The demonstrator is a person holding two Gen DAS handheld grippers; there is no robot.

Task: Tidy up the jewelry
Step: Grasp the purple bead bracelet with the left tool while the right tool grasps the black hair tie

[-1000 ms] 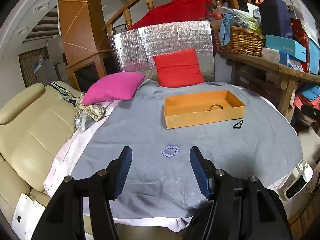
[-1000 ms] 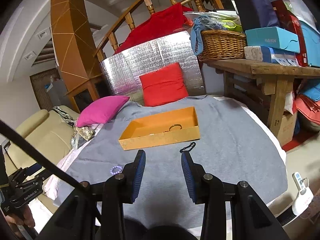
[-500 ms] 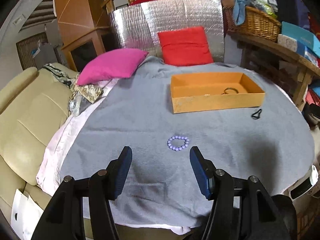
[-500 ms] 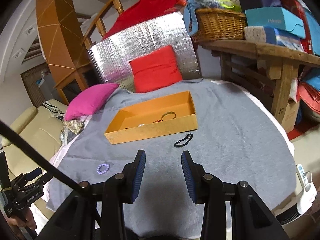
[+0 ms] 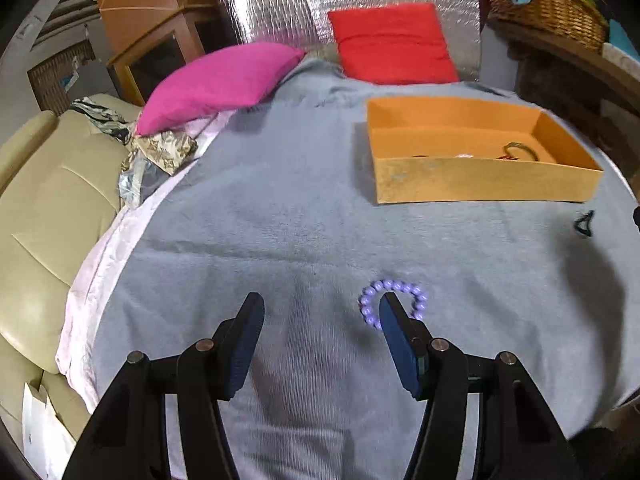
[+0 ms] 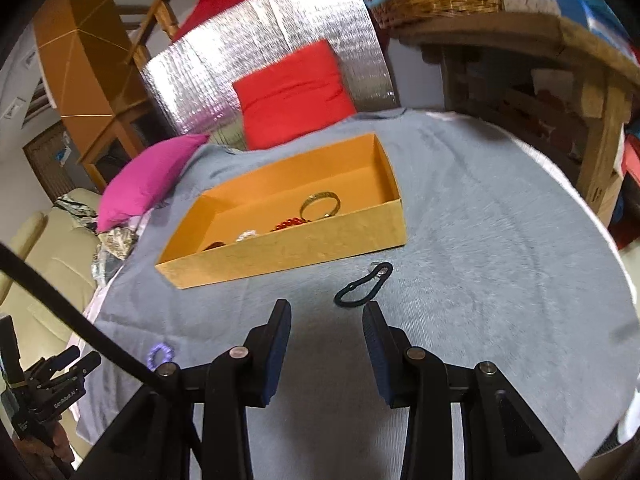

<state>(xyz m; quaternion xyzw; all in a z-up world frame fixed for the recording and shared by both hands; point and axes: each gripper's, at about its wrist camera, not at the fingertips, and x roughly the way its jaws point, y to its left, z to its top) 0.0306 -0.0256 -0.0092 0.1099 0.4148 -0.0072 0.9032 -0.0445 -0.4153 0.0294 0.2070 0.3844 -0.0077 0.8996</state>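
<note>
Jewelry lay spread over a round surface [image 5: 280,232] covered with a grey ribbed cloth [image 6: 500,248]. An open, shallow orange cardboard box [image 6: 288,252] sat toward the surface's 12 o'clock side, with a gold bangle [image 6: 320,204], a red beaded piece [image 6: 290,224] and a small pale piece [image 6: 246,235] inside it. Behind it, at 12 o'clock, a red square cushion [image 5: 394,50] leaned on a silver foil panel [image 5: 280,4], and a magenta pillow [image 5: 218,80] lay at about 10 o'clock. The left gripper [image 5: 320,312] hung over the cloth near 6 o'clock with its fingers [image 5: 248,336] released and nothing between them; a ring of lilac beads [image 5: 394,300] lay on the cloth just at its right finger's tip. The right gripper [image 6: 326,316] also had its fingers apart and empty, and a dark looped hair tie [image 6: 362,286] lay just beyond them on the cloth, in front of the box.
</note>
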